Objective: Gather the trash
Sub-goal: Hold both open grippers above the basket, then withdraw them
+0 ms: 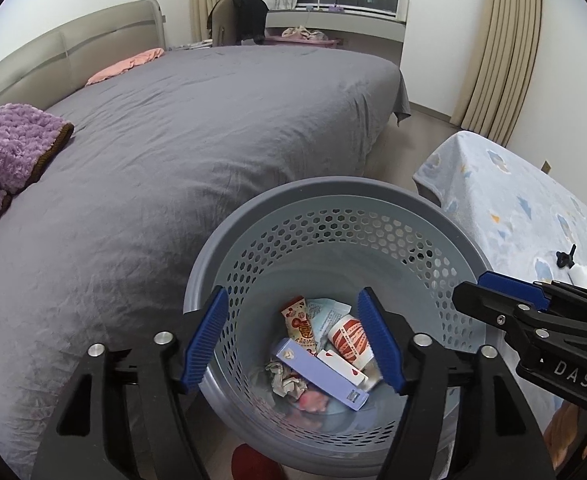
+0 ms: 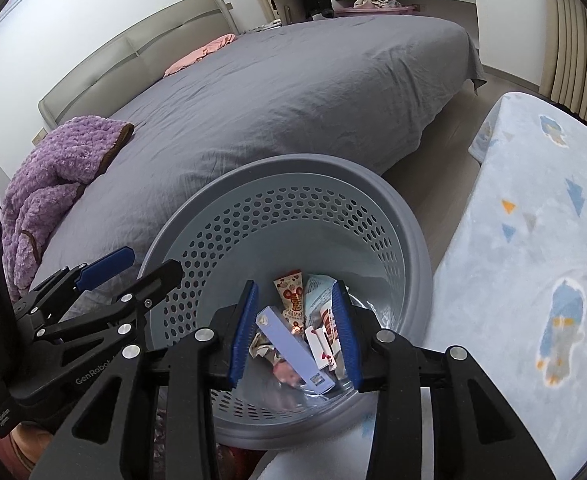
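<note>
Item: grey perforated laundry-style basket (image 1: 333, 200), used as trash bin, standing on the floor between a bed with grey sheet (image 1: 213, 128) and a surface covered by a light blue patterned blanket (image 1: 533, 208).

Contents, lying on the basket floor: long lavender box (image 1: 319, 374); white carton with red marks (image 1: 341, 368); red-and-cream snack wrapper (image 1: 299, 322); red-striped white paper cup or wrapper (image 1: 351, 338); pale blue printed packet (image 1: 325, 312); crumpled paper (image 1: 285, 378); a pink item (image 1: 313, 402), blurred.

Left gripper (image 1: 299, 338): held above the basket opening, pointing down into it; blue pads spread wide, nothing between them. The trash lies well below, framed in the gap between the fingers.

Right gripper (image 2: 295, 336): also over the basket mouth, just beside the left one; jaws parted narrowly, nothing gripped. The lavender box (image 2: 293, 350) and carton (image 2: 319, 346) show through its gap, down on the basket (image 2: 293, 184) floor.

Other: purple fleece blanket (image 1: 9, 148) and pink cloth (image 1: 127, 64) on the bed; small black object (image 1: 565, 258) on the blue blanket.
</note>
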Available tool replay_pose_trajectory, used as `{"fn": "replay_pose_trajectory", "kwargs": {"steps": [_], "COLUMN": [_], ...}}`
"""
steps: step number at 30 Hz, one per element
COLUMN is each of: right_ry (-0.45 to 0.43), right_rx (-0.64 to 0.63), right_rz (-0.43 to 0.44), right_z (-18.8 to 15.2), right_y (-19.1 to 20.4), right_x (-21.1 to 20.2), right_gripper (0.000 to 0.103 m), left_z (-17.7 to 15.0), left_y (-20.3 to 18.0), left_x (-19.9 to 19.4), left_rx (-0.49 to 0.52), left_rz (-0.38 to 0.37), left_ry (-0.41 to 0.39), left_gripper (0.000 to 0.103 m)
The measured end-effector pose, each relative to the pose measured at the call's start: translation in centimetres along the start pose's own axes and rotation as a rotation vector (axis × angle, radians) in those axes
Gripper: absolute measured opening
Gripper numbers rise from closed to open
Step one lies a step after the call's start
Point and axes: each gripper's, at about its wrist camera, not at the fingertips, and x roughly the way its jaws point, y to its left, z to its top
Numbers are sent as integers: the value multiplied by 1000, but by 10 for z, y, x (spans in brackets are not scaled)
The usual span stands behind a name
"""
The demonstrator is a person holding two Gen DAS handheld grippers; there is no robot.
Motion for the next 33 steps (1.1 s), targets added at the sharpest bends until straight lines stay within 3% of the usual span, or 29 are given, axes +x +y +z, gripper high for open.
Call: {"fn": "replay_pose_trajectory", "kwargs": {"steps": [11, 24, 33], "right_ry": [-3, -23, -44], "right_rx": [7, 17, 27], "right_rz": [-6, -31, -70], "right_z": [-1, -5, -9], "right_y": [-2, -8, -15], "right_x": [-3, -11, -23], "right_gripper": [41, 51, 53], "left_z": [1, 1, 0], "left_y": [1, 0, -4], "left_x": [-5, -7, -8], "left_rx": [-6, -7, 1], "left_rz": [21, 29, 30], "left_ry": [-32, -39, -44], "left_gripper": [88, 96, 96]}}
